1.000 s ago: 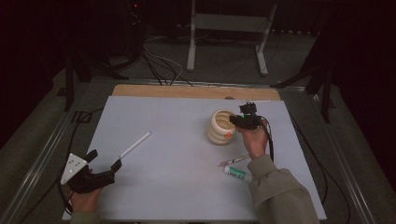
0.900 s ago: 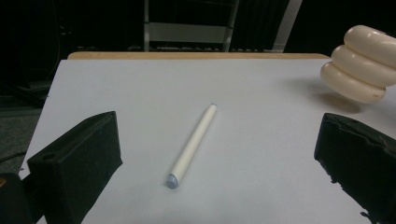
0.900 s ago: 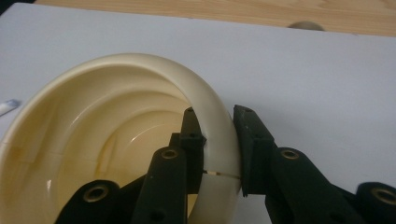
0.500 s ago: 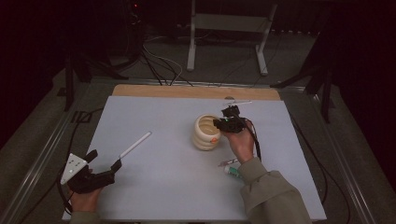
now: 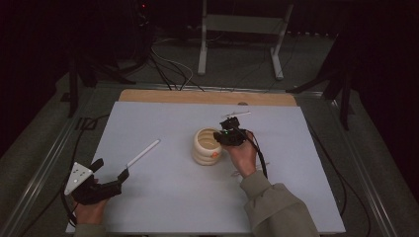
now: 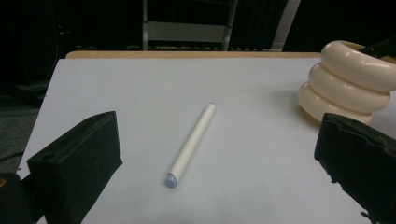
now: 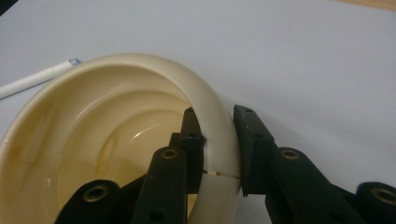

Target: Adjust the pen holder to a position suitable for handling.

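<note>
I have the cream ribbed cup, a holder built like three stacked rings, standing near the middle of the white tabletop. My right gripper has its jaws clamped on the cup's rim; the right gripper view shows one jaw inside the bowl and the other outside, with the wall pinched between them. The cup looks empty inside, as far as I can see past the jaws.

My reading is that I am in the middle of dragging or repositioning the cup across the tabletop by its rim. The next move calls for keeping the pinch firm and the cup level, since a grip on one side of the rim could tip it, then setting it down and letting go.

Well to the left of the cup lies a white pen-like stick with a pale blue tip. My left gripper rests at the near left corner, its jaws apart and holding nothing, the stick just ahead of them.

I can read no brand, label or writing on the cup or the stick.
</note>
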The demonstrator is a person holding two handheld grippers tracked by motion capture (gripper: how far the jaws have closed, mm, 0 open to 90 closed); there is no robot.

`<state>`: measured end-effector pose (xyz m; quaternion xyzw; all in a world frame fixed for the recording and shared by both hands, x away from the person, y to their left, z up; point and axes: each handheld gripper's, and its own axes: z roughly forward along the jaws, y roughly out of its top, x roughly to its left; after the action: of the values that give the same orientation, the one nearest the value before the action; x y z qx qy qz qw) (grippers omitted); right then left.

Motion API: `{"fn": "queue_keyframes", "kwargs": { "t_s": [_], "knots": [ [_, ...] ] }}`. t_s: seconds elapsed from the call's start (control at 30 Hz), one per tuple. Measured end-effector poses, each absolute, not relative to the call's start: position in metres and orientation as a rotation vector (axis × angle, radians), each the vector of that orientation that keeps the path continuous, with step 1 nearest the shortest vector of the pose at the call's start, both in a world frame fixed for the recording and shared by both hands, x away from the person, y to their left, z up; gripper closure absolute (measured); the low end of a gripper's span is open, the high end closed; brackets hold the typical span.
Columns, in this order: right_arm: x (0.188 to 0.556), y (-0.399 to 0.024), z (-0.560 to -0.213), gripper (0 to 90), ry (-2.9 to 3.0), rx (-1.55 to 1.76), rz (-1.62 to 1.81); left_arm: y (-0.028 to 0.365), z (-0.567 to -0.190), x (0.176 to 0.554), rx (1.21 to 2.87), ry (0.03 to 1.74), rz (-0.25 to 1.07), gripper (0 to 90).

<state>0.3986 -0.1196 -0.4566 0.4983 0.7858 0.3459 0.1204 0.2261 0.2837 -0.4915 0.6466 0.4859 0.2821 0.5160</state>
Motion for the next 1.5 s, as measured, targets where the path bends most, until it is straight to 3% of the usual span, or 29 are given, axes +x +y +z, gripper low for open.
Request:
{"fn": "queue_keyframes", "kwargs": {
  "t_s": [0.37, 0.4, 0.53, 0.63, 0.7, 0.73, 1.13, 1.5],
  "knots": [
    [0.4, -0.113, -0.464, 74.2, 2.288, 1.471, 1.001, 0.283, -0.492, 0.227, 1.561, 1.169, 0.676, 1.0],
    [0.4, -0.113, -0.465, 67.8, 2.294, 1.466, 1.025, 0.283, -0.492, 0.226, 1.562, 1.167, 0.678, 1.0],
    [0.403, -0.114, -0.467, 27.5, 2.34, 1.468, 1.166, 0.283, -0.492, 0.226, 1.558, 1.169, 0.678, 1.0],
    [0.399, -0.112, -0.464, 10.0, 2.29, 1.378, 1.141, 0.283, -0.492, 0.226, 1.561, 1.169, 0.678, 1.0],
    [0.398, -0.111, -0.463, 10.0, 2.278, 1.365, 1.131, 0.283, -0.492, 0.226, 1.561, 1.169, 0.678, 1.0],
    [0.397, -0.11, -0.461, 2.1, 2.279, 1.343, 1.139, 0.283, -0.492, 0.226, 1.562, 1.167, 0.678, 1.0],
    [0.383, -0.128, -0.447, 0.0, 2.218, 1.257, 1.213, 0.283, -0.492, 0.226, 1.555, 1.169, 0.678, 1.0],
    [0.353, -0.17, -0.435, 0.0, 2.115, 1.137, 1.176, 0.285, -0.492, 0.225, 1.55, 1.177, 0.678, 1.0]
  ]
}}
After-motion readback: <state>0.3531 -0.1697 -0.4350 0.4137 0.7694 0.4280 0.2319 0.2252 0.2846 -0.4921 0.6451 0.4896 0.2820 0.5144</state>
